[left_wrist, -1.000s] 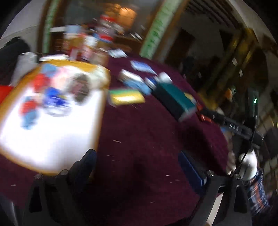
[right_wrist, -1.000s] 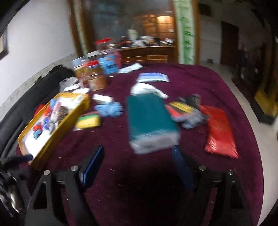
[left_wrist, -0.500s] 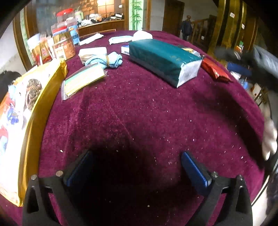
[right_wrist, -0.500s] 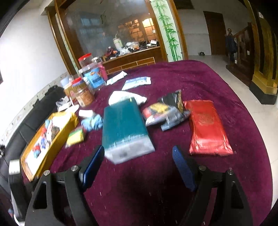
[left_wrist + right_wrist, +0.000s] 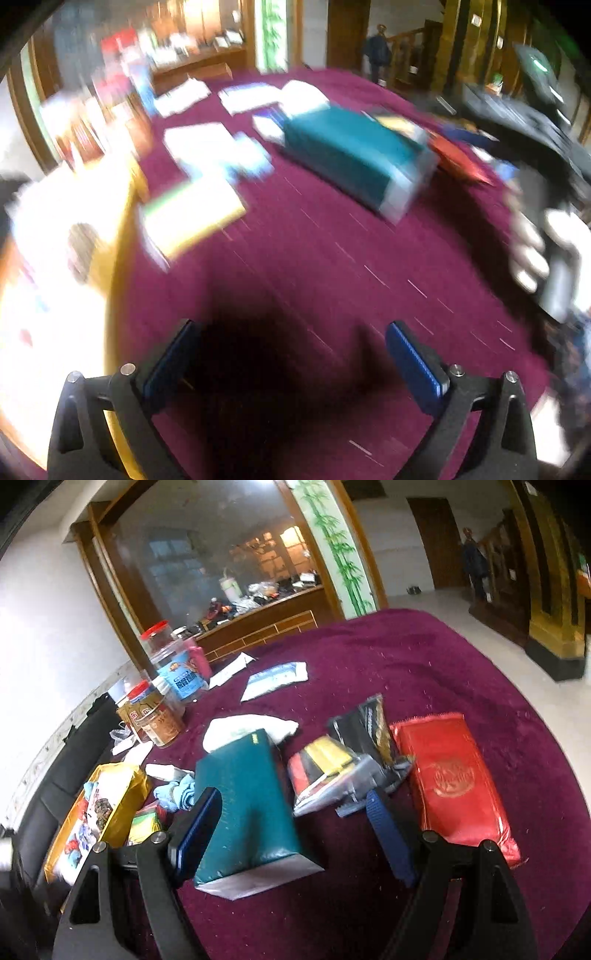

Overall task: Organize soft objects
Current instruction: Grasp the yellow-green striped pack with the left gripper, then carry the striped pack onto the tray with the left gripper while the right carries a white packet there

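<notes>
A round bench (image 5: 461,657) under a dark maroon plush cloth is strewn with soft packs. The right tongs (image 5: 295,834) hang low over the near side, their blue-padded jaws apart; the near end of a teal plastic-wrapped tissue pack with a white end (image 5: 247,812) lies between them, close by the left pad, though whether that pad touches it I cannot tell. Just right of the teal pack sits a clear pouch with red and yellow contents (image 5: 325,771), overlapped by a black foil packet (image 5: 364,727), and further right lies a flat red foil packet with a gold emblem (image 5: 454,775). Behind the teal pack rests a white soft bag (image 5: 243,727). To the left are a bunched light-blue cloth (image 5: 175,794) and a yellow-rimmed tray (image 5: 122,819) holding small colourful items. Red-lidded clear plastic jars (image 5: 166,698) stand at the far left edge.

The left tongs (image 5: 291,362) are spread wide over bare maroon cloth, nothing between them. Its view is blurred; the teal pack (image 5: 354,155) lies well beyond them, and a person's right hand (image 5: 532,251) grips the other tool's handle at the right.
</notes>
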